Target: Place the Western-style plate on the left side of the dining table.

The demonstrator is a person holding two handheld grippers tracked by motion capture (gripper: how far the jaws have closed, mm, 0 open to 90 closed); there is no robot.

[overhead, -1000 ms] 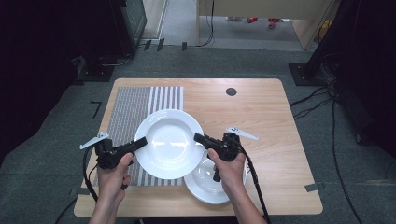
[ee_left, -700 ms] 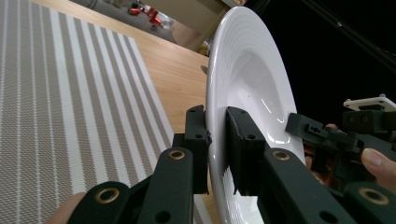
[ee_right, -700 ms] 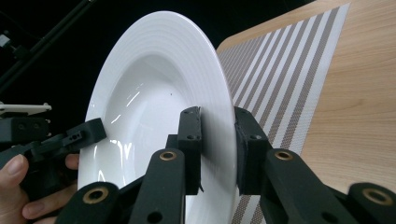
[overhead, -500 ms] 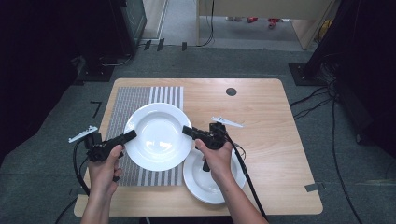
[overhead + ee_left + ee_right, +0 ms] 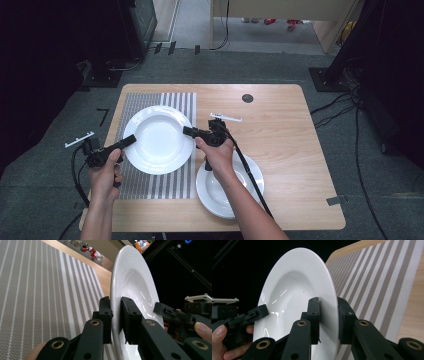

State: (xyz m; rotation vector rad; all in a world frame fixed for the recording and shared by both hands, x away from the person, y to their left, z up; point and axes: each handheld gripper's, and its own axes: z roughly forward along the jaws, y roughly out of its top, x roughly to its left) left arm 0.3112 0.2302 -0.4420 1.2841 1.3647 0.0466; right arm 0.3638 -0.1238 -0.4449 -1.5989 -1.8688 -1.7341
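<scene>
White deep plate (image 5: 159,140) is held over the striped placemat (image 5: 155,177), gripped at opposite rims: left hand-held gripper (image 5: 127,141) and right hand-held gripper (image 5: 189,131) are both clamped on its edge. From above, a second plate (image 5: 252,172) sits on the counter (image 5: 290,130) under the right forearm. Both gripper views show the pads (image 5: 106,315) pinching the rim, and the ribbed rings on it (image 5: 322,277).

We see our right gripper (image 5: 328,315) clamping the rim of the white deep plate (image 5: 294,295) between its two black jaws. Beyond the far rim, our left gripper (image 5: 249,315) bites the plate too. Right of our jaws lies the striped placemat (image 5: 377,282) on the wooden table (image 5: 414,315).
</scene>
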